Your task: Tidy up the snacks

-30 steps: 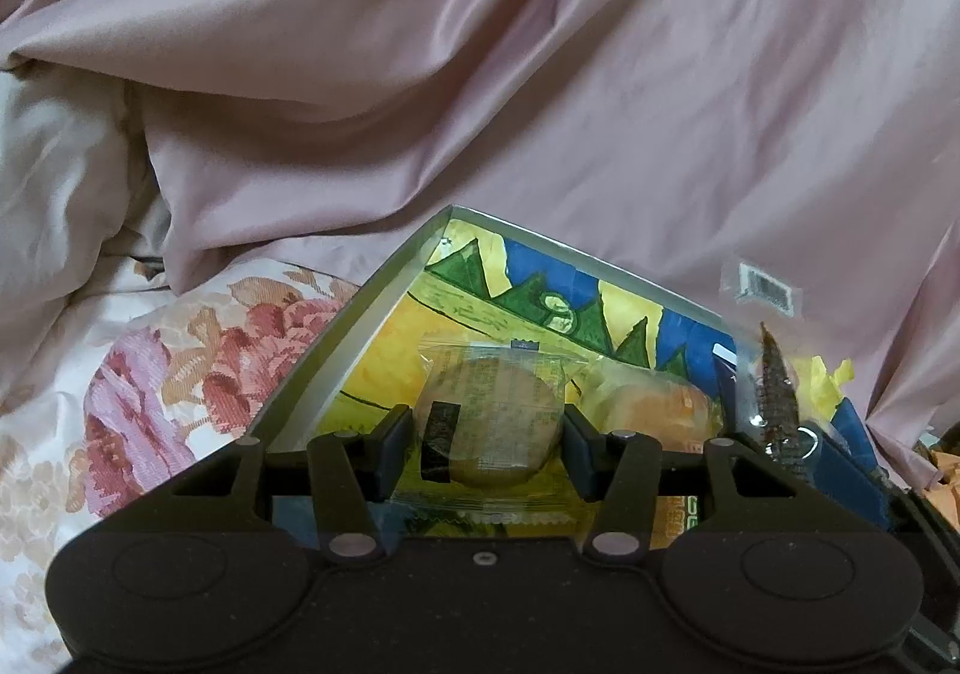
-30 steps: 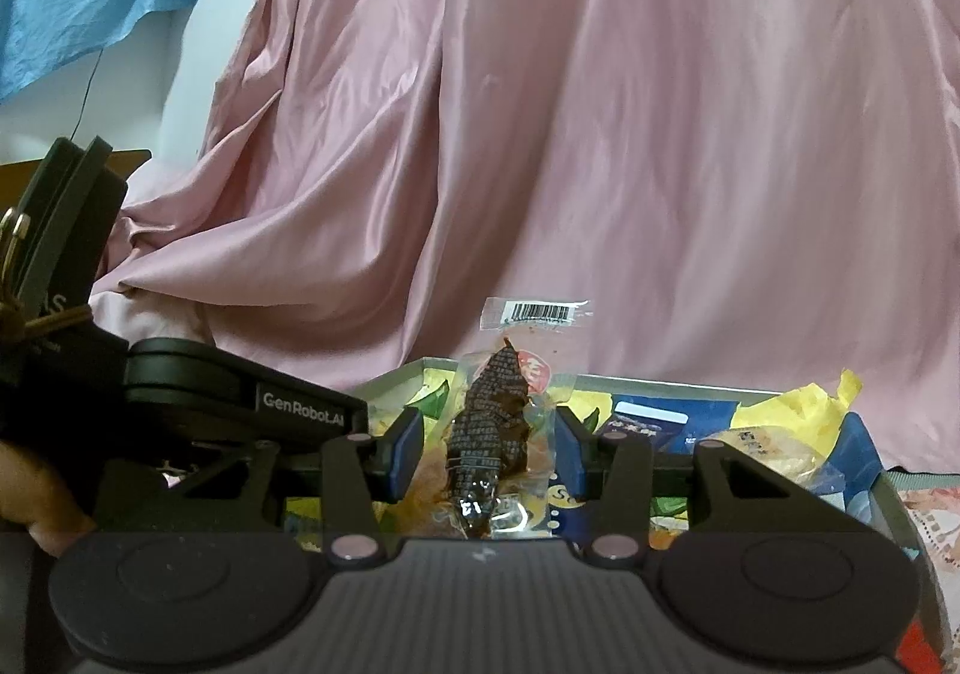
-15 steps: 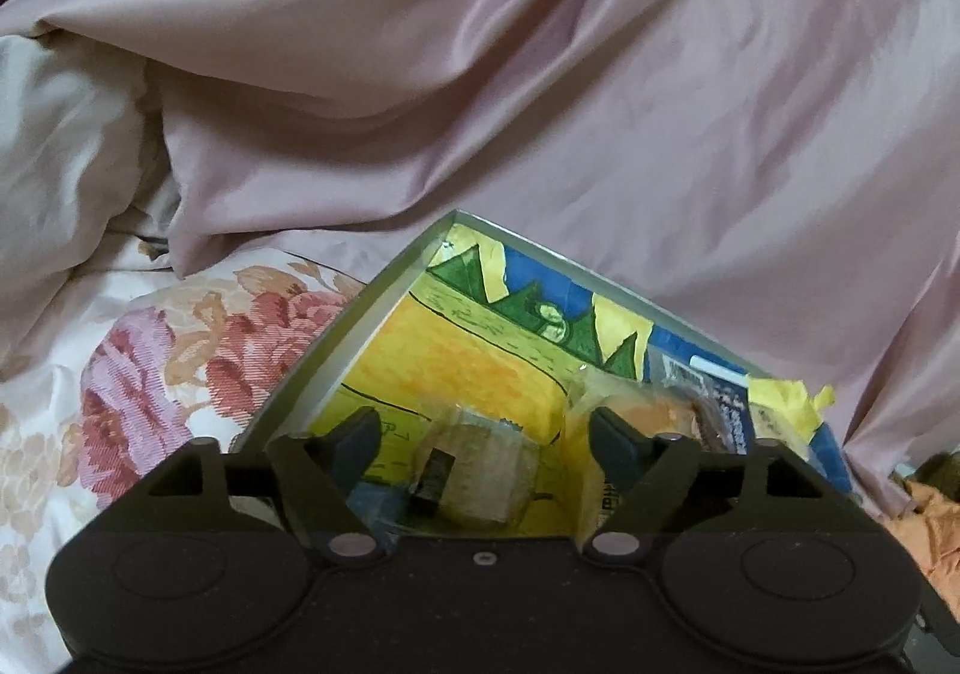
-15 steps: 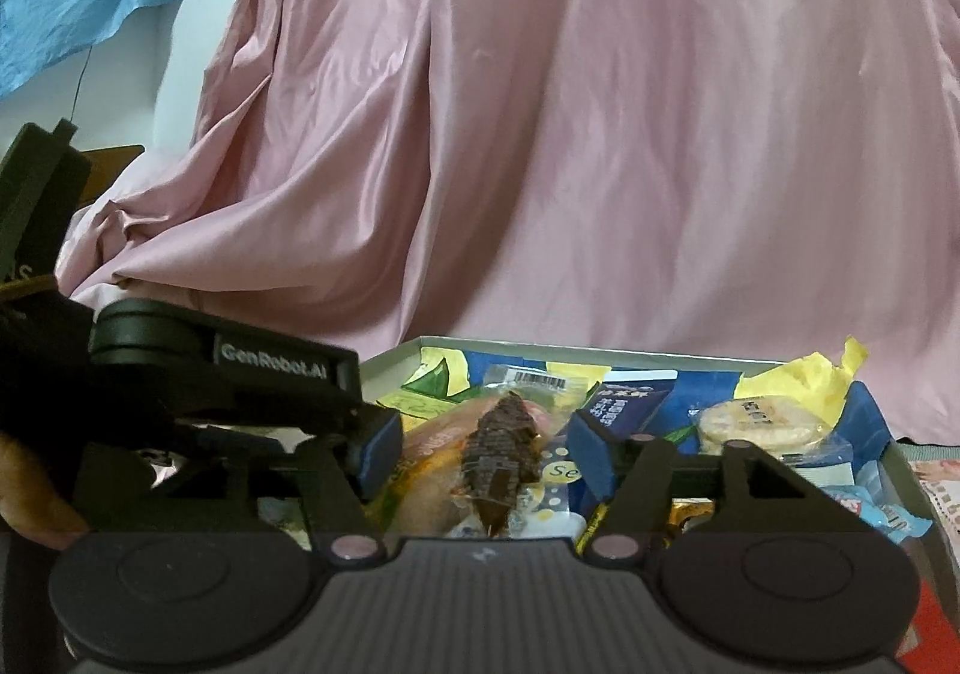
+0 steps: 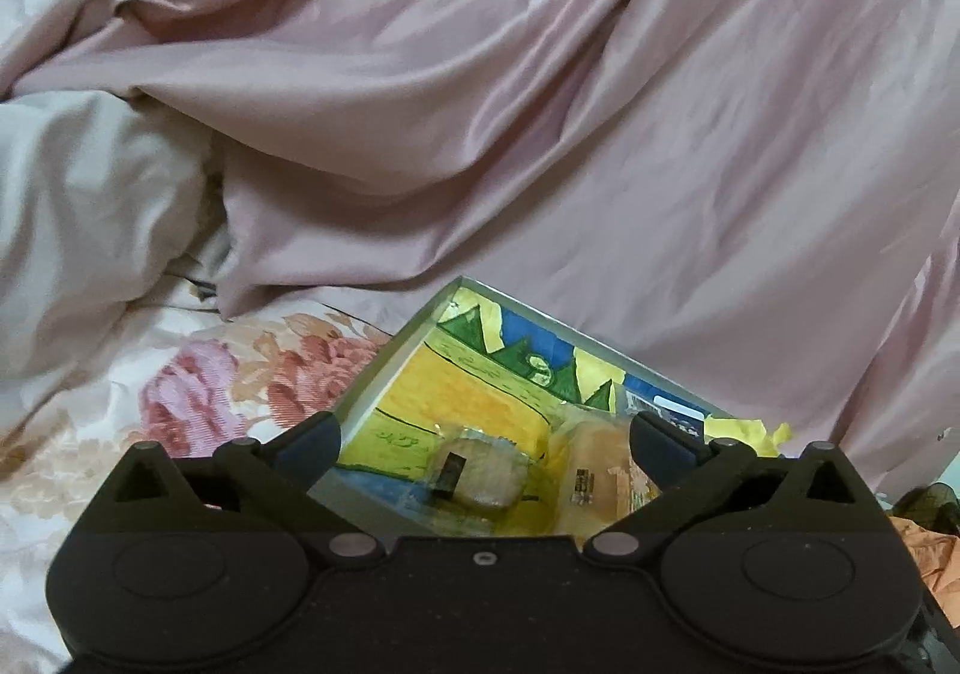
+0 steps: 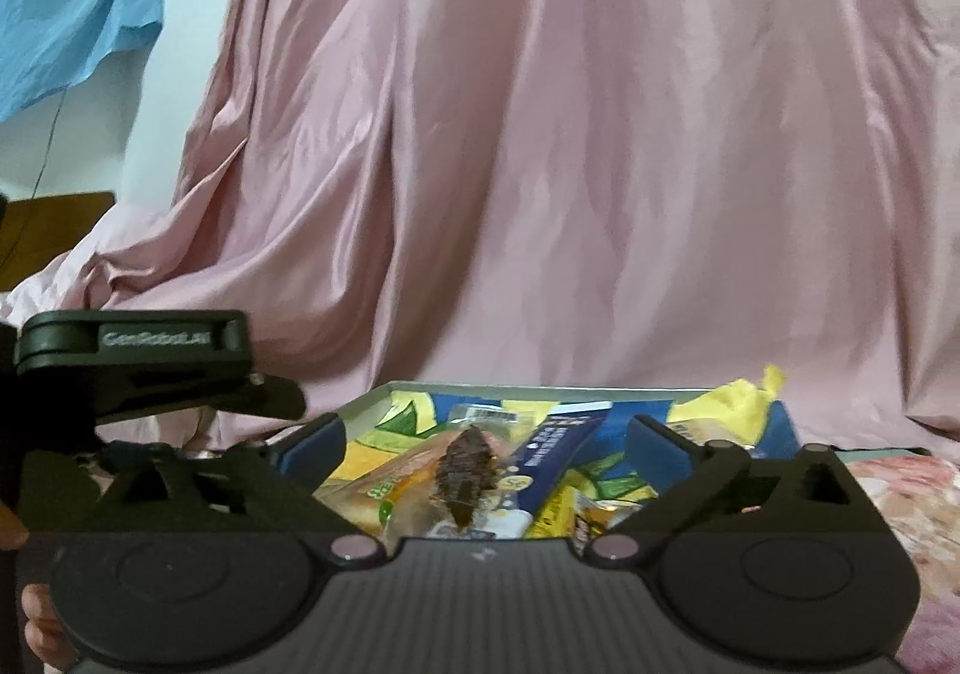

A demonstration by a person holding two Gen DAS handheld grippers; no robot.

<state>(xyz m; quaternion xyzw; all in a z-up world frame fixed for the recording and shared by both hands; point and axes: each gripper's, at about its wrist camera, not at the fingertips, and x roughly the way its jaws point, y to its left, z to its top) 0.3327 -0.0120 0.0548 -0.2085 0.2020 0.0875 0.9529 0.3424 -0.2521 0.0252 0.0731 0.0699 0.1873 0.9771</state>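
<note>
Both my grippers, left (image 5: 483, 449) and right (image 6: 486, 449), now spread wide, released | clear-wrapped round biscuit (image 5: 480, 473) and dark brown ridged snack (image 6: 465, 473) dropped into colourful printed box (image 5: 384, 380) | box bottom hidden.

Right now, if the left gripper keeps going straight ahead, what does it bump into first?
Probably the wrapped round cake lying in the box, right between the left gripper's wide-open jaws. Depth is hard to judge.

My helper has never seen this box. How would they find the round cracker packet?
Find the open box with the yellow painted floor, lying on the floral bedding. The cracker packet lies near its left wall: clear wrap, round pale disc, unlike the orange bread pack beside it.
</note>
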